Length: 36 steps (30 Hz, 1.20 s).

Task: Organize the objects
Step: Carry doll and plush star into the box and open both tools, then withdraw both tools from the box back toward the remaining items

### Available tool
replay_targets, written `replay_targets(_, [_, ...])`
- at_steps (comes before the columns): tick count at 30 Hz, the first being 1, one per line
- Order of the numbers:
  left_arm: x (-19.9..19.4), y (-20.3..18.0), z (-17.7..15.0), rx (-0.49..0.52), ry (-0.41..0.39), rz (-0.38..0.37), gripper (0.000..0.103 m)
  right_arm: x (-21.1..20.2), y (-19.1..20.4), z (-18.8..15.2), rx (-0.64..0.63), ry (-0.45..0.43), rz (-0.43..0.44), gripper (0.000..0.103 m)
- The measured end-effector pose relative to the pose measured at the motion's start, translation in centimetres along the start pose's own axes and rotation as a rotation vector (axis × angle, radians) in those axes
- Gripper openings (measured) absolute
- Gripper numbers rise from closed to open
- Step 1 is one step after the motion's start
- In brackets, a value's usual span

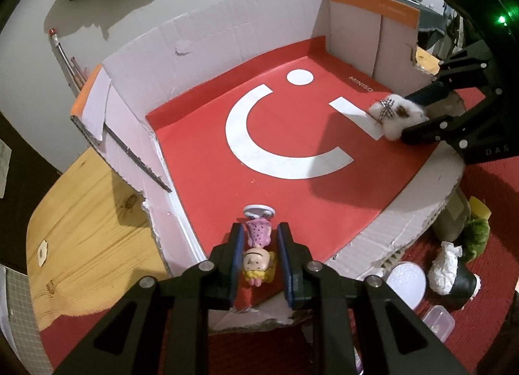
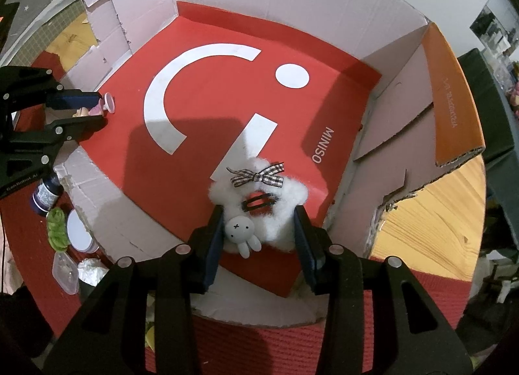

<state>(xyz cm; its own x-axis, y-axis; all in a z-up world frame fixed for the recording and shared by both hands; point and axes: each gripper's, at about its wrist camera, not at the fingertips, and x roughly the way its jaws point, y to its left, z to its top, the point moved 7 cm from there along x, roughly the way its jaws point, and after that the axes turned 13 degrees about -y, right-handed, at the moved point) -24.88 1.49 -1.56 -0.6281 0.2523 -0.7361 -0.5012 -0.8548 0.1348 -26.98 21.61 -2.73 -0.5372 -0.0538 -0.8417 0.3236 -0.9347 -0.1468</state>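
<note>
A shallow cardboard box (image 1: 207, 31) with a red Miniso sheet on its floor (image 1: 201, 128) sits on the table. My left gripper (image 1: 259, 239) reaches over its near edge with a small girl figurine (image 1: 258, 245) in a pink dress, head toward me, between the jaws; they stand a little wider than it. It also shows in the right wrist view (image 2: 94, 111). My right gripper (image 2: 259, 229) is shut on a fluffy white plush clip (image 2: 259, 209) with a checked bow and a small rabbit, just above the floor near the box's edge (image 1: 399, 114).
Outside the box on the red mat lie a round white lid (image 1: 405, 282), a black pot with white tissue (image 1: 454, 277), a green item (image 1: 475, 235), a small clear box (image 1: 438, 321) and a dark bottle (image 2: 45, 195). Bare wooden tabletop (image 1: 90, 235) lies left.
</note>
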Motion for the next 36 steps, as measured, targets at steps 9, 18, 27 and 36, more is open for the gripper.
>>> replay_targets(9, [-0.1,0.0,-0.1,-0.006,-0.004,-0.001,0.022,-0.3,0.0,-0.2,-0.003,0.012,-0.004,0.041])
replay_targets(18, [-0.2,-0.1,0.1,-0.017,-0.004,0.0,0.024,-0.8,-0.1,-0.3,-0.004,0.02,0.001,0.044])
replay_targets(27, [-0.6,-0.1,0.3,-0.032,-0.011,-0.011,0.03,-1.6,-0.2,-0.3,-0.021,0.02,-0.017,0.054])
replay_targets(36, [-1.6,-0.1,0.6,-0.062,-0.034,-0.02,0.038,-3.7,-1.1,0.0,0.001,-0.014,-0.025,0.06])
